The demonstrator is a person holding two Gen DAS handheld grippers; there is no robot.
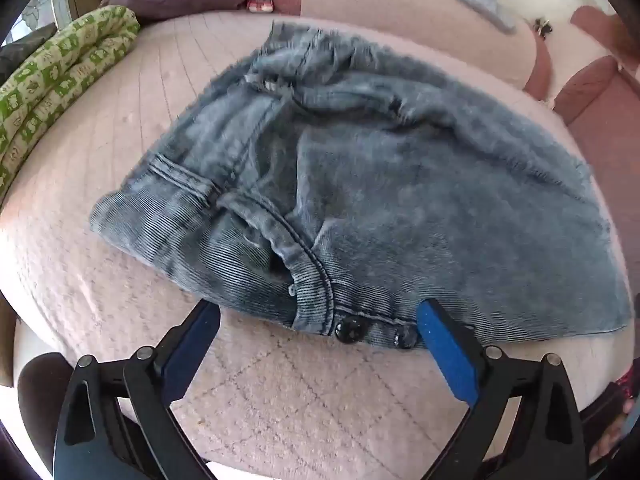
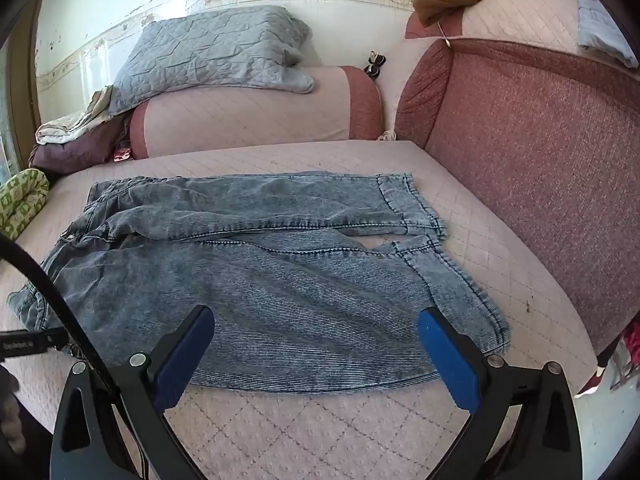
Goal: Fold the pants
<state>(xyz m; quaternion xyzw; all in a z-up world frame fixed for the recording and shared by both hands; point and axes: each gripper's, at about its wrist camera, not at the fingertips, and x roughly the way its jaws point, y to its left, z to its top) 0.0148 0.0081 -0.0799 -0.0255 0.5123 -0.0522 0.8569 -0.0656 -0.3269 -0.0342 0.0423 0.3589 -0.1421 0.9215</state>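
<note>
The blue pants (image 2: pixel 256 264) lie flat on the pink bed cover (image 2: pixel 320 420). The left gripper (image 1: pixel 318 344) sits low by the waist buttons (image 1: pixel 348 330), jaws wide apart, holding nothing. The right gripper (image 2: pixel 316 356) hangs over the near leg, jaws wide too, empty.

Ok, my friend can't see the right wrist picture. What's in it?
Blue jeans lie flat on a pink quilted bed, legs side by side pointing right. The open right gripper hovers at their near edge, holding nothing. Behind sit a bolster and grey quilt.
</note>
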